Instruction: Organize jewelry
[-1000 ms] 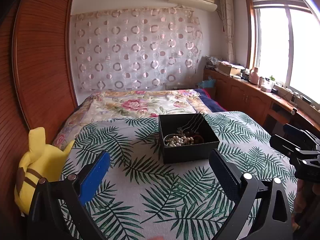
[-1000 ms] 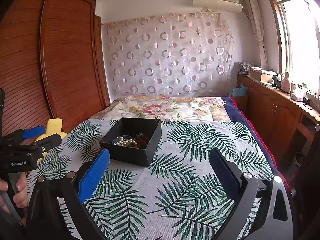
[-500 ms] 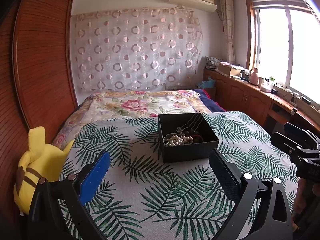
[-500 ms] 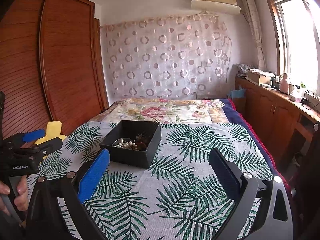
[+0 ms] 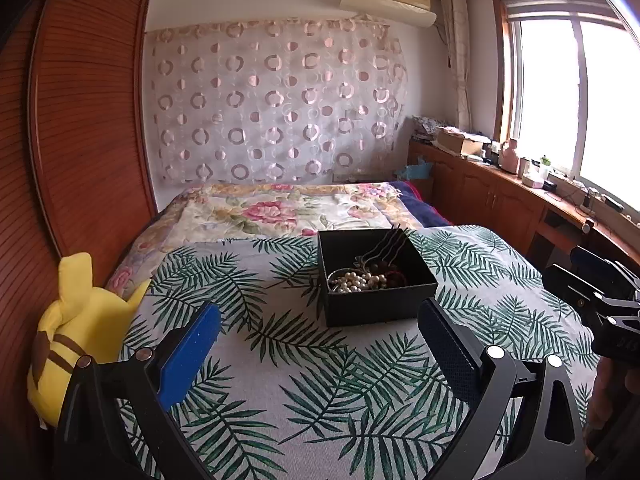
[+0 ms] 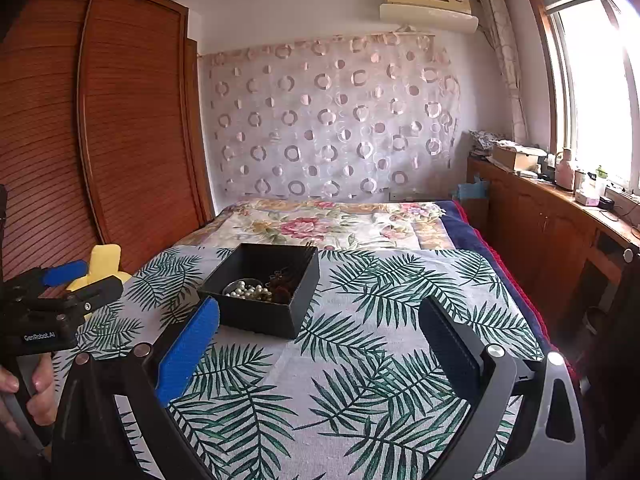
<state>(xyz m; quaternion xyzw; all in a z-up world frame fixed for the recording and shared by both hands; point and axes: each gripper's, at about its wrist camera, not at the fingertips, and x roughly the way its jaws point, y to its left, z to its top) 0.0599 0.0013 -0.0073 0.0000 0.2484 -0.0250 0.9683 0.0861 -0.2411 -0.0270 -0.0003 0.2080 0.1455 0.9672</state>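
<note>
Black left gripper (image 5: 320,344) and right gripper (image 6: 320,340), blue pads, silver screws, "GenRobot.AI" marking

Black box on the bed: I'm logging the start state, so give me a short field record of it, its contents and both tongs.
container: black box, open top, on palm-leaf bedspread
contents: white pearl beads, dark beads, thin dark metal pieces leaning on the back wall
left tongs: open, empty, short of the box
right tongs: open, empty, short of the box
nearby: yellow plush toy at the bed's left edge
</note>
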